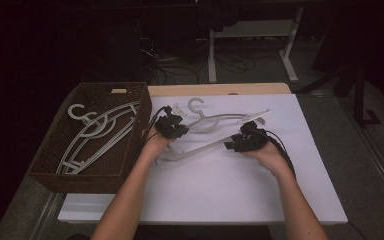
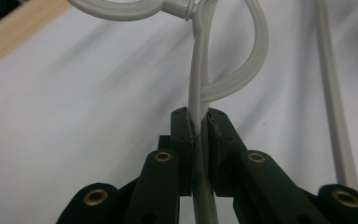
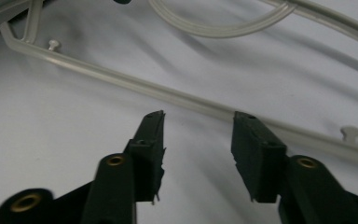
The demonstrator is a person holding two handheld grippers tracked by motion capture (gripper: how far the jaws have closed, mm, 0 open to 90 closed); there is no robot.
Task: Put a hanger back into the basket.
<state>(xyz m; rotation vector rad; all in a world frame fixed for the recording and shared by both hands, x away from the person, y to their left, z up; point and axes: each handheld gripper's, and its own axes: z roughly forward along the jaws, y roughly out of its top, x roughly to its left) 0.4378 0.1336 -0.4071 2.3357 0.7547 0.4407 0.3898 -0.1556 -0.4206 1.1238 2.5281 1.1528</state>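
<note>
Hanger (image 1: 207, 145): pale grey plastic, on the white desk (image 1: 220, 190) just right of the wicker basket (image 1: 55, 165); long axis left to right.
Left gripper (image 2: 200, 126): jaws clamped on the hanger's shoulder — hook just beyond.
Right gripper (image 3: 198, 133): jaws apart, the hanger's bottom bar lying crosswise just ahead — untouched.

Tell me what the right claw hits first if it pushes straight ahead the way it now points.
Most likely the hanger's straight bar, lying across the white table just beyond the open right claw. Depth is uncertain.
</note>
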